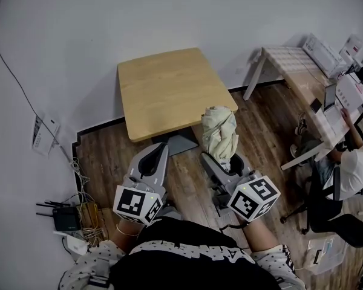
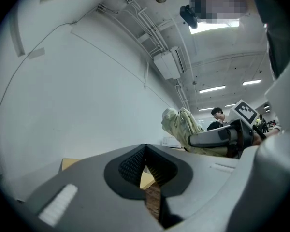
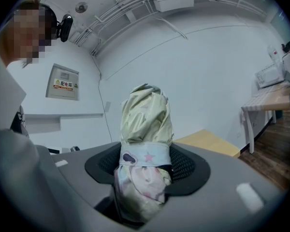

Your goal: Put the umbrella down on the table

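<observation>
So, nothing's down yet: my right gripper (image 1: 228,164) is clamped on the folded umbrella (image 1: 219,132) near its strap, holding it in the air at frame center, just off the table (image 1: 163,83)'s lower-right corner. My left gripper (image 1: 152,162) is closed w/ nothing in it. To do: carry it over the top, lay it flat, let go. Long axis is approx. upright, free end up, leaning toward the table.
</observation>
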A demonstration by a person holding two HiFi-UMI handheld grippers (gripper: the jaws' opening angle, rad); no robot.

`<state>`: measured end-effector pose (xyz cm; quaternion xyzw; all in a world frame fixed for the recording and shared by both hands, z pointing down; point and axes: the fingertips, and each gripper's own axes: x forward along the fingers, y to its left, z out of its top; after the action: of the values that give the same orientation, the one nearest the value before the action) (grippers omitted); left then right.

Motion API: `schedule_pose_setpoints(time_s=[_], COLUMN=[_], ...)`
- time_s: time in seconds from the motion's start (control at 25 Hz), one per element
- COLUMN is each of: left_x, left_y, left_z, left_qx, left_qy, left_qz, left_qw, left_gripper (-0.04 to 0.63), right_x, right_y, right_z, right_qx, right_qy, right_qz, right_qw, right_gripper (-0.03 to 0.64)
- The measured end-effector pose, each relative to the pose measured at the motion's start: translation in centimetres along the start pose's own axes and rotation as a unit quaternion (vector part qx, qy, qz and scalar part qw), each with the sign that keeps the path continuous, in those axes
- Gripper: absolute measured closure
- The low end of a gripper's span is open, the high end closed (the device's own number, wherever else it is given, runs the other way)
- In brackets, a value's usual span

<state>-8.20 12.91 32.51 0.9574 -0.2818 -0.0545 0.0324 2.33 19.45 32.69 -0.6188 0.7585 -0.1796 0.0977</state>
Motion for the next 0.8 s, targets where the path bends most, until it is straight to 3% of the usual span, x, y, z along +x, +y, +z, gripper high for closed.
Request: schedule_pose_setpoints(time_s=[0.28,0.8], left_x=[2.1,4.0], left_y=[4.8,9.1], left_z=[-0.1,-1.4], left_qx=[-0.001,-0.006], left_qy=[0.002,0.006], left_qz=[-0.010,-0.013], left_qw=[0.9999,0.9999], left_gripper=[0.594,0.594], right_x=[5.0,8.8], right_y=[-0.1,-1.0], right_z=[0.3,-0.3], right_qx=[0.004,0.004], right_qy=[0.001,0.010], right_qz=[-0.016,-0.036], right_qw=[1.000,0.999], right_gripper=[0.337,0.337])
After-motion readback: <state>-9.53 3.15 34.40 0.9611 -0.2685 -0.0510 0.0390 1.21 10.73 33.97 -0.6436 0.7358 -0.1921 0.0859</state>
